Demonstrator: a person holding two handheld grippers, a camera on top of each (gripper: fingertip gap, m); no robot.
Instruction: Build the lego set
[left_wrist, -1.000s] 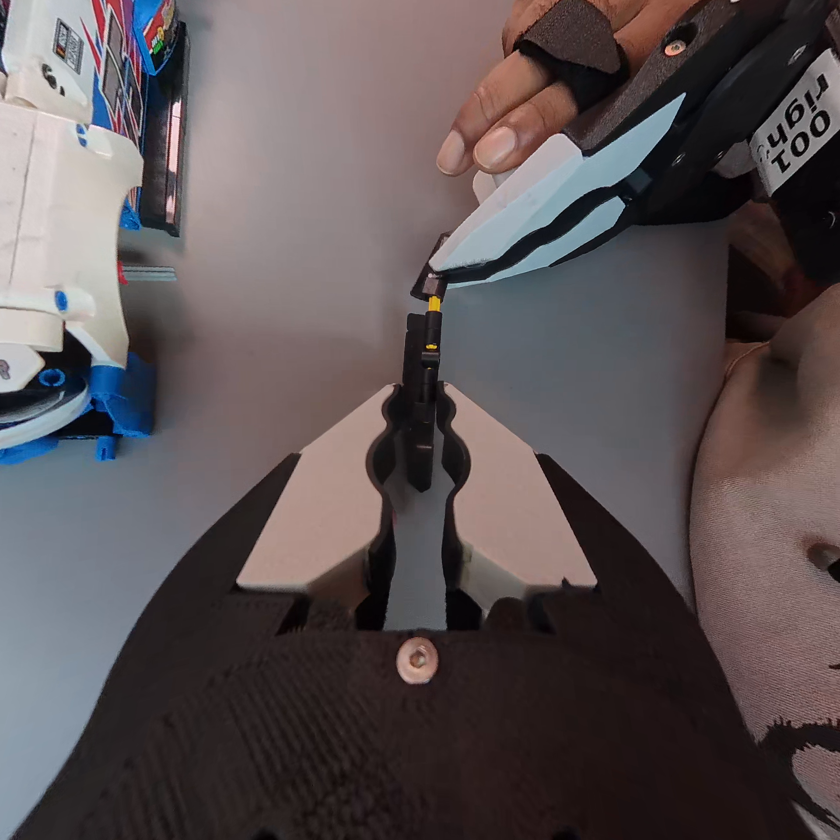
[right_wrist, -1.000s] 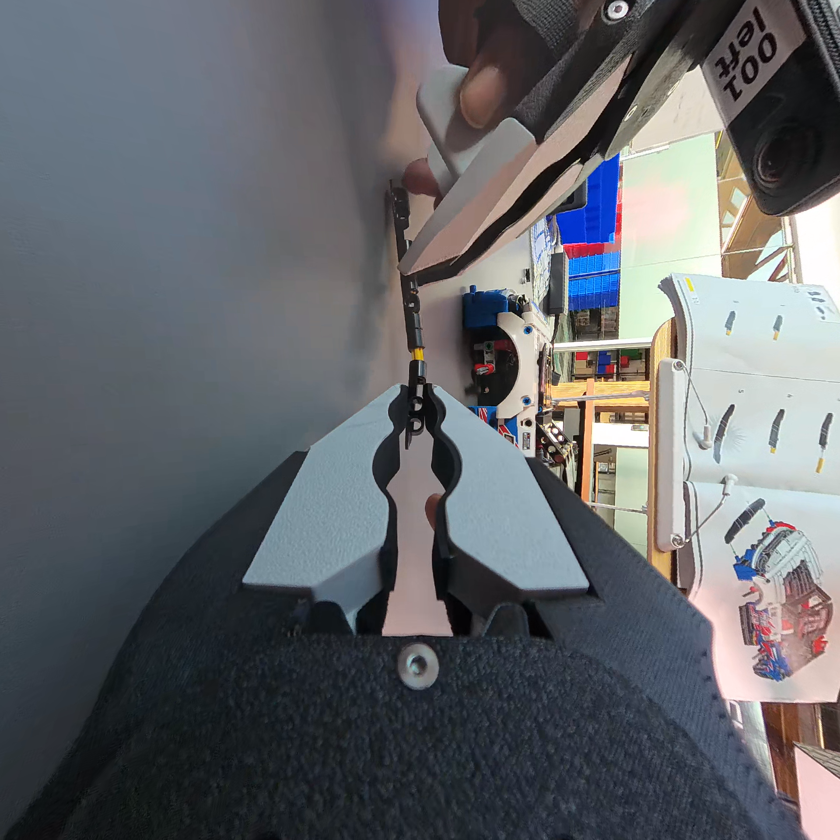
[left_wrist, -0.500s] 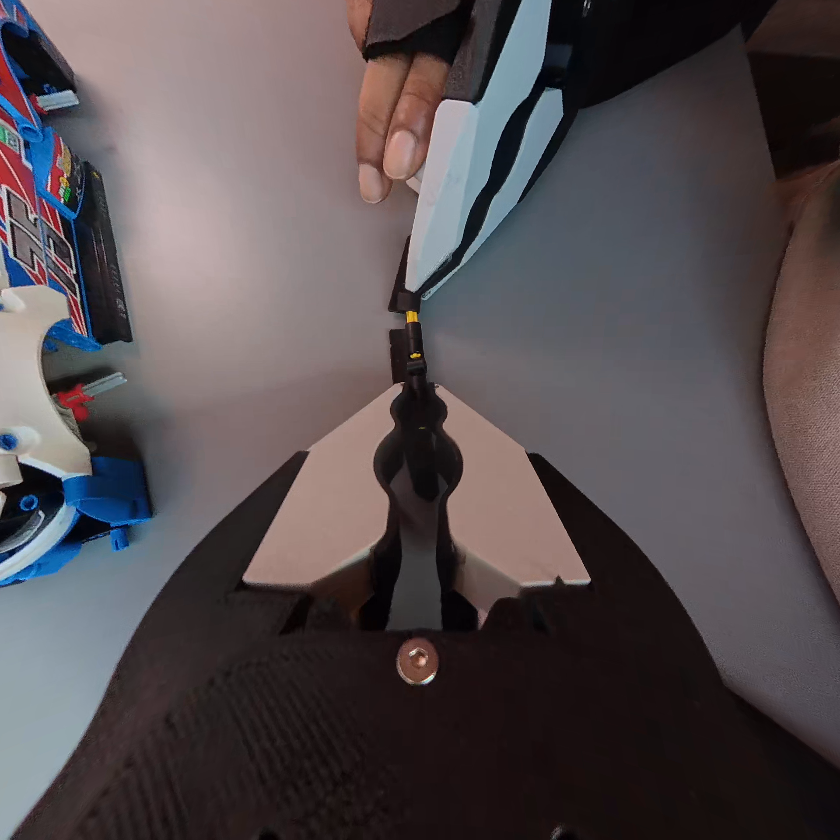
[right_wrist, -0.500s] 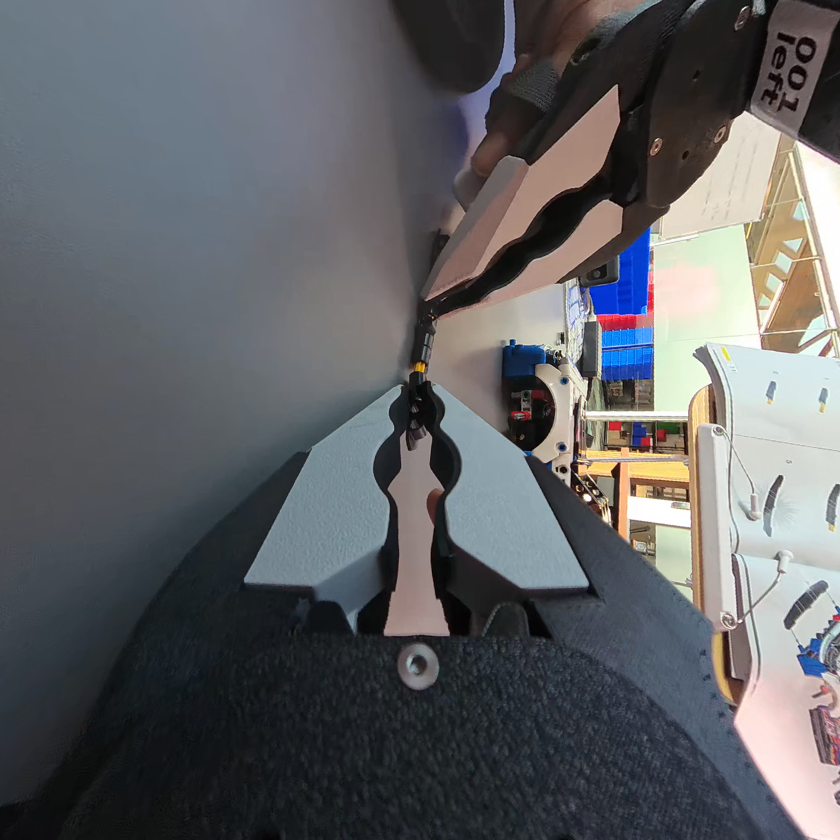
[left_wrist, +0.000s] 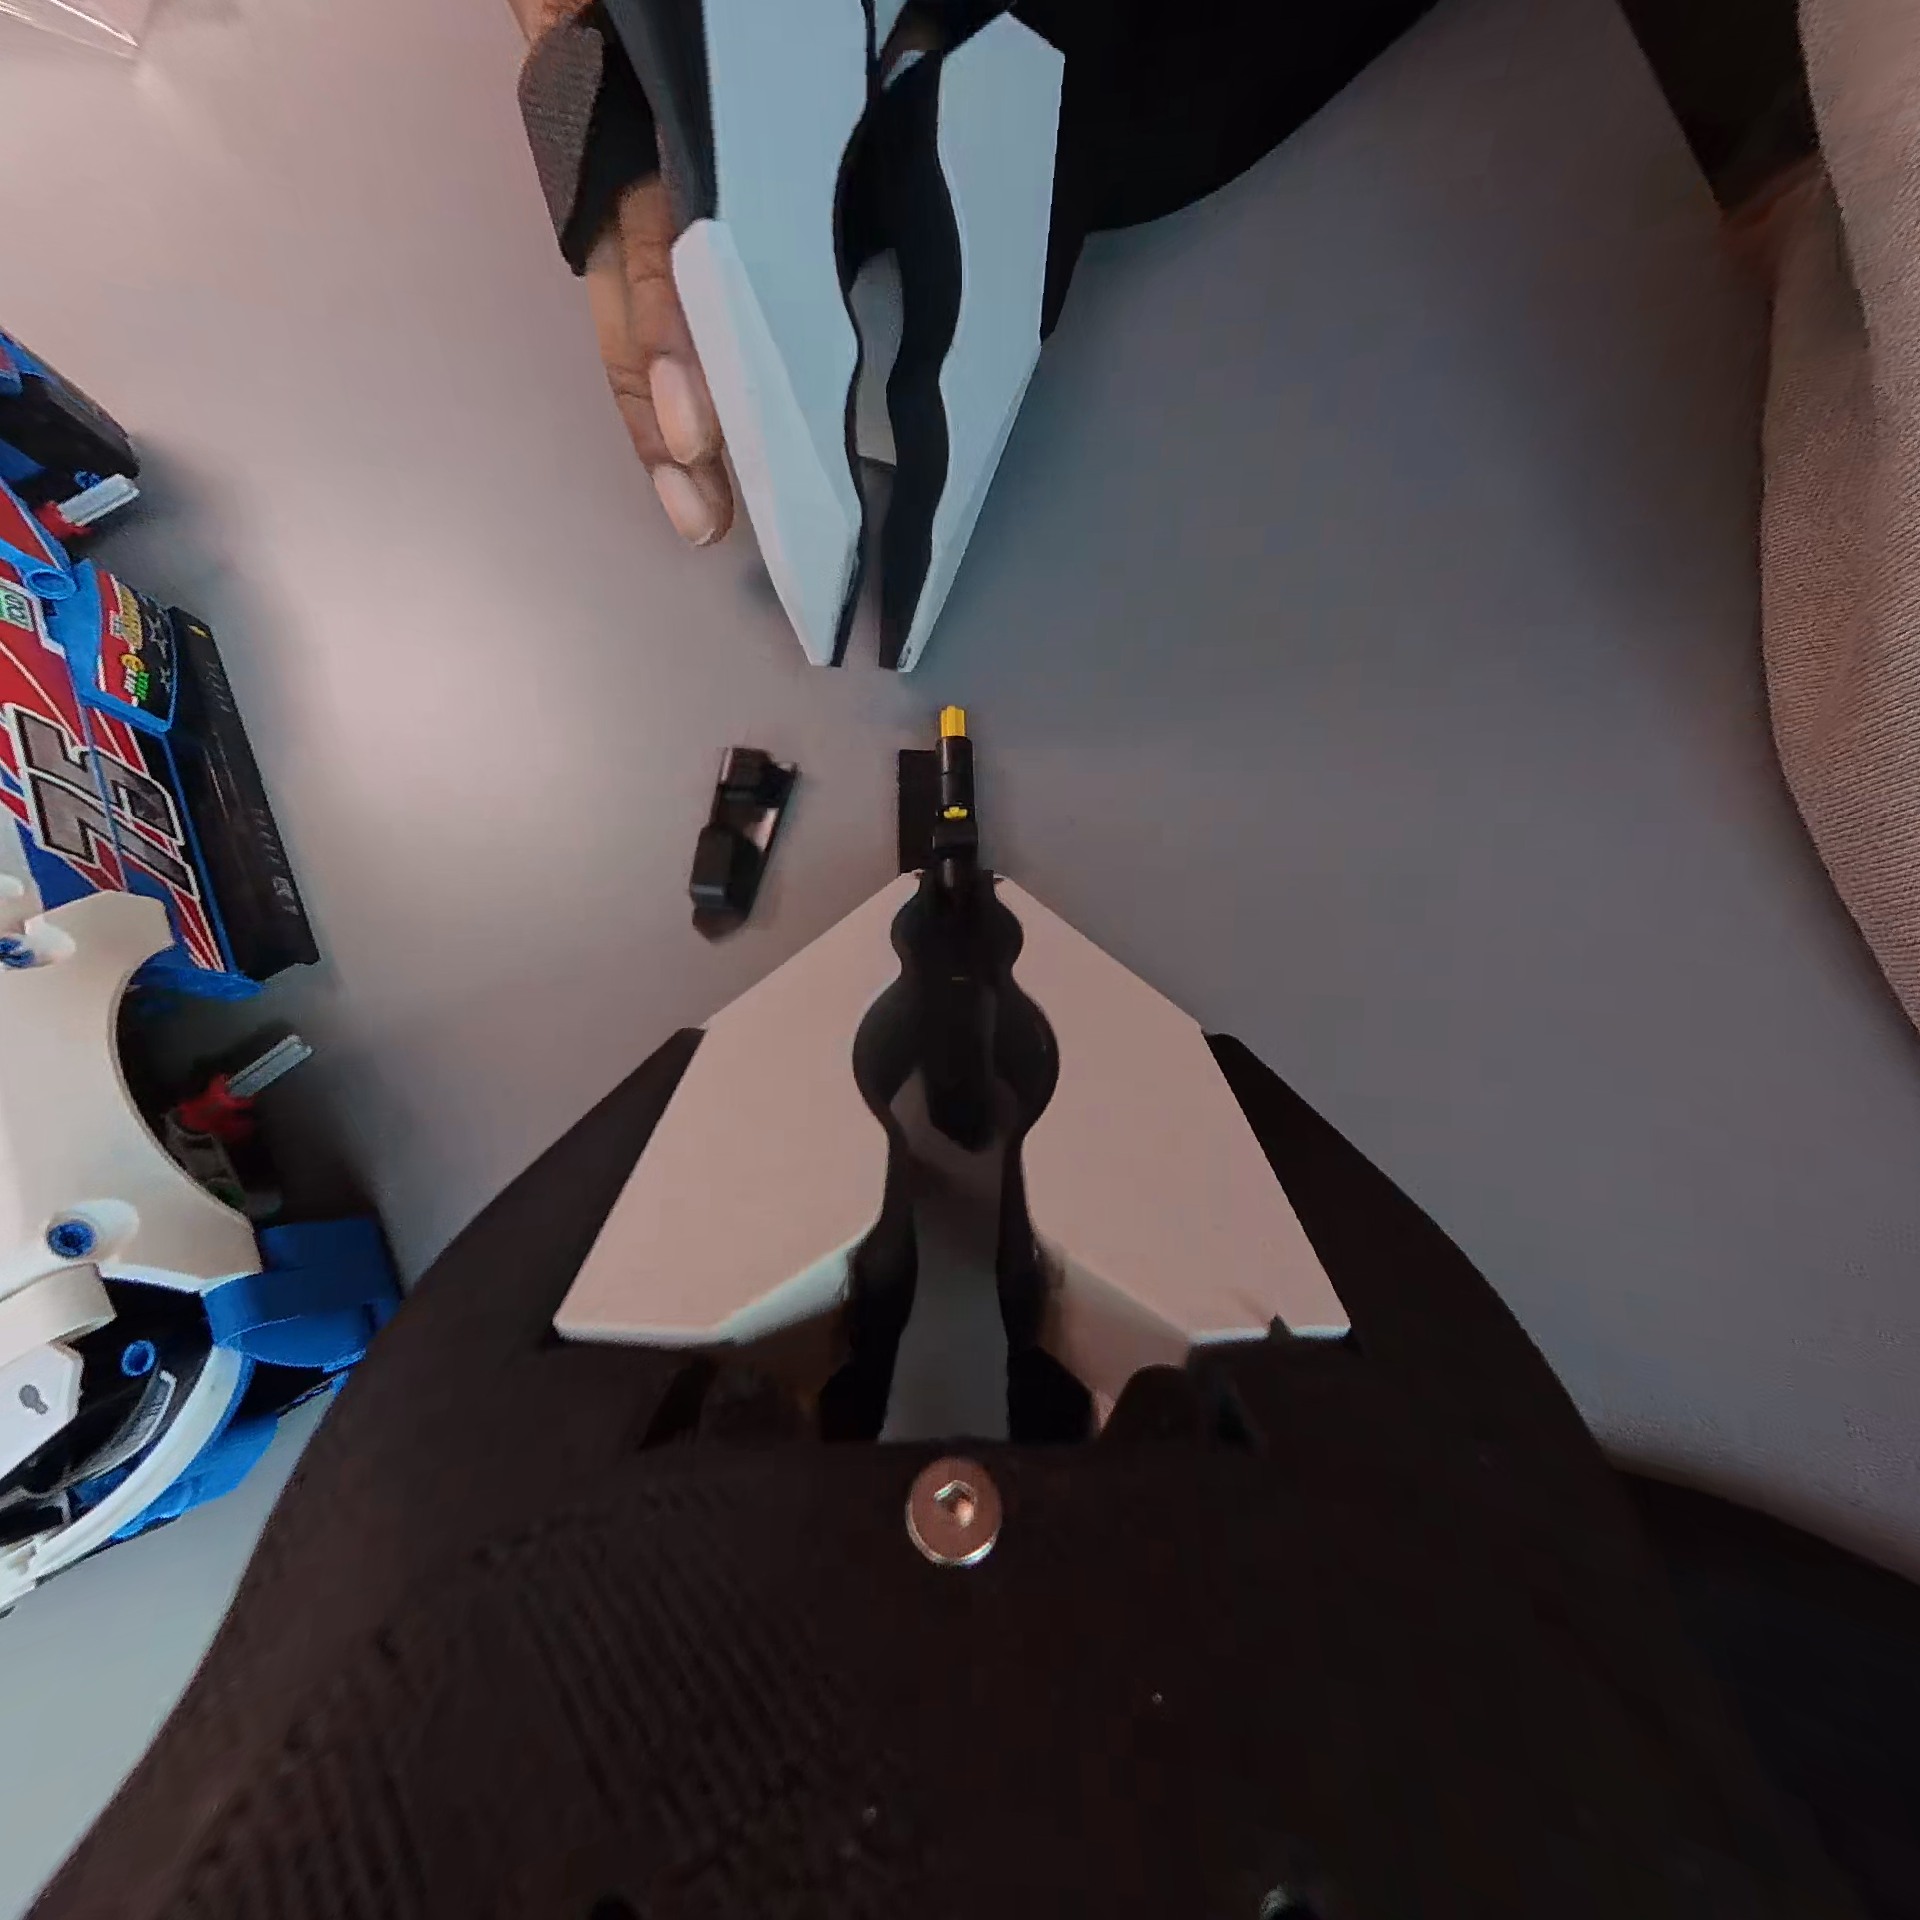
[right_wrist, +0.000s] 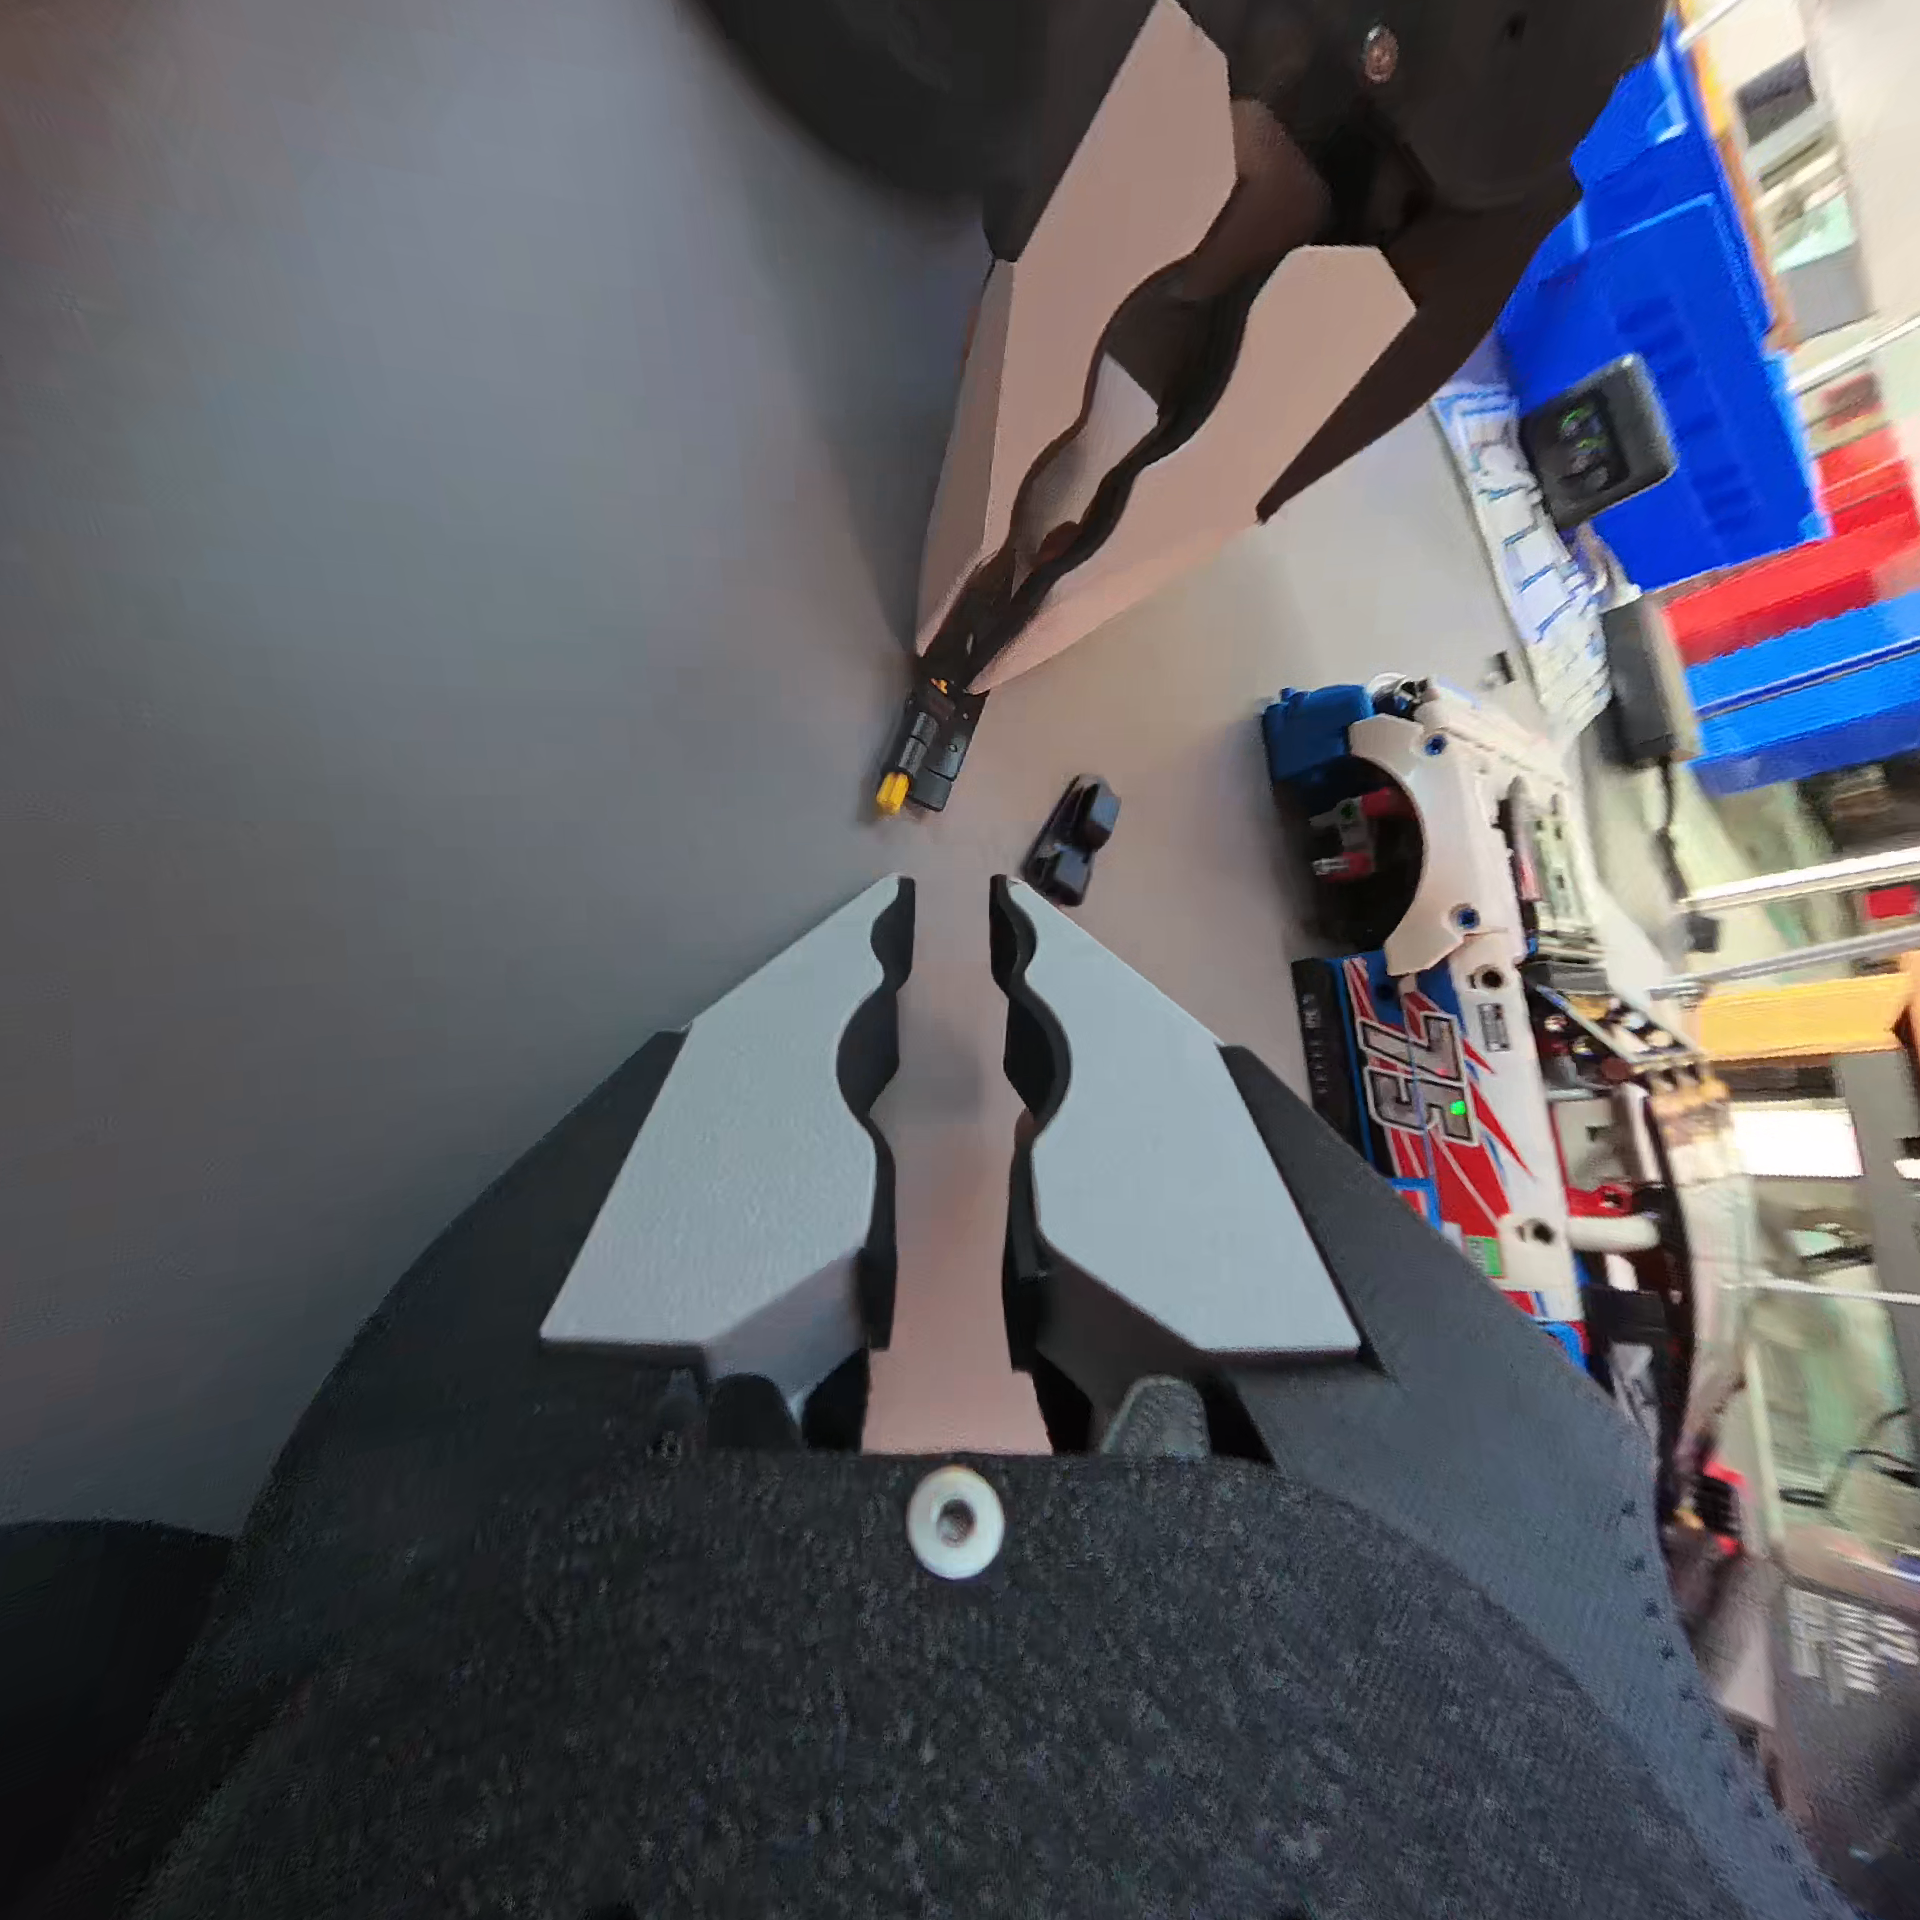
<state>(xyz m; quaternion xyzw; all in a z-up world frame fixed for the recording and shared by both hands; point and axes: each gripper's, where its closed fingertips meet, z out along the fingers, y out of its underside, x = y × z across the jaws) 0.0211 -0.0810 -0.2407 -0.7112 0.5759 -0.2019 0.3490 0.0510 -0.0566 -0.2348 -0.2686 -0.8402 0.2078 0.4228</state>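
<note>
Bench (left_wrist: 1351, 727) is carrying the part-built car (left_wrist: 114, 935) at its left edge, well apart from the work. Left tongs (left_wrist: 951, 883) are gripping the black rod (left_wrist: 951, 821), its yellow tip pointing at the right tongs (right_wrist: 951, 883), which are hanging slightly parted and empty. A loose black piece (right_wrist: 1070, 836) is lying just beside them; judging by this, a sub-assembly step is underway and the next move is regrasping that piece and seating it on the tip.
</note>
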